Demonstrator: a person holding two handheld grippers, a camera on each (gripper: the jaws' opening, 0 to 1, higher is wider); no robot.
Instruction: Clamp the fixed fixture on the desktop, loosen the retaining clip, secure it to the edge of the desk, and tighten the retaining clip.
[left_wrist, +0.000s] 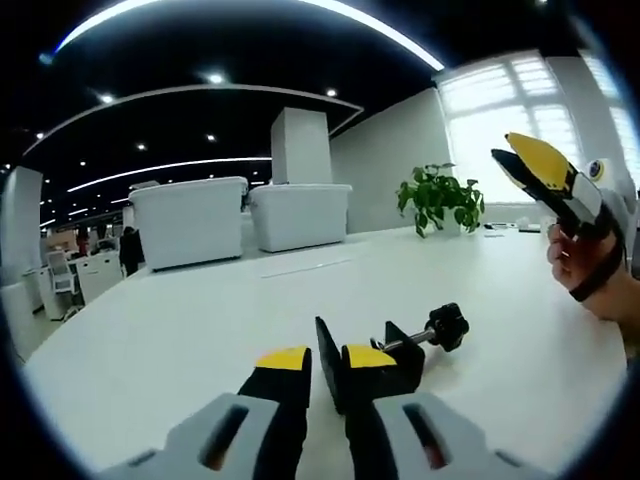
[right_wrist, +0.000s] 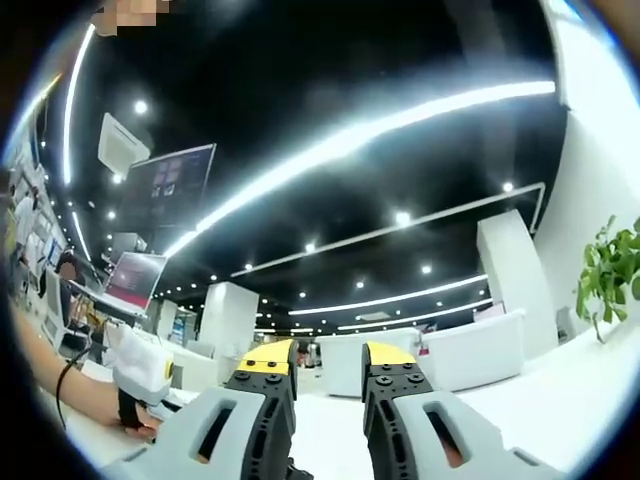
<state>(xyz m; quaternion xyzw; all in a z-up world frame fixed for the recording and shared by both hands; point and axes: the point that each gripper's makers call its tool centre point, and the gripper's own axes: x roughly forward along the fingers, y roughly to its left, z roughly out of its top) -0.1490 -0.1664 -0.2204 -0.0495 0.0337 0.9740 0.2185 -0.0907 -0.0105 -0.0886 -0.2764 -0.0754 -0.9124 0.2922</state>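
Room: an open office under a dark ceiling with curved light strips; two white sofas (left_wrist: 240, 215) stand beyond the far edge of a broad white desk (left_wrist: 150, 330), and a potted plant (left_wrist: 440, 198) sits on the desk's far side.
Landmark: the black C-clamp fixture (left_wrist: 372, 372), lying on its side on the desk, its screw and black knob (left_wrist: 448, 326) pointing away to the right.
Left gripper (left_wrist: 325, 362): low over the desk at the clamp; its jaws are parted a little and straddle the upright black plate of the clamp body, the right yellow pad against the frame. Whether they are pressing on it yet, I cannot tell.
Right gripper (left_wrist: 530, 165): seen from the left gripper view, raised well above and to the right of the clamp, held in a hand (left_wrist: 585, 262), touching nothing. In the right gripper view its jaws (right_wrist: 328, 362) stand slightly apart with nothing between them, aimed up at the ceiling.
Step in hand: judged to be the first grasp of the fixture.
Doing it well: close squarely on the frame, not on the screw, so the knob stays free for the right gripper to turn; lift only once the hold feels firm, since the smooth desk would let the clamp slide.
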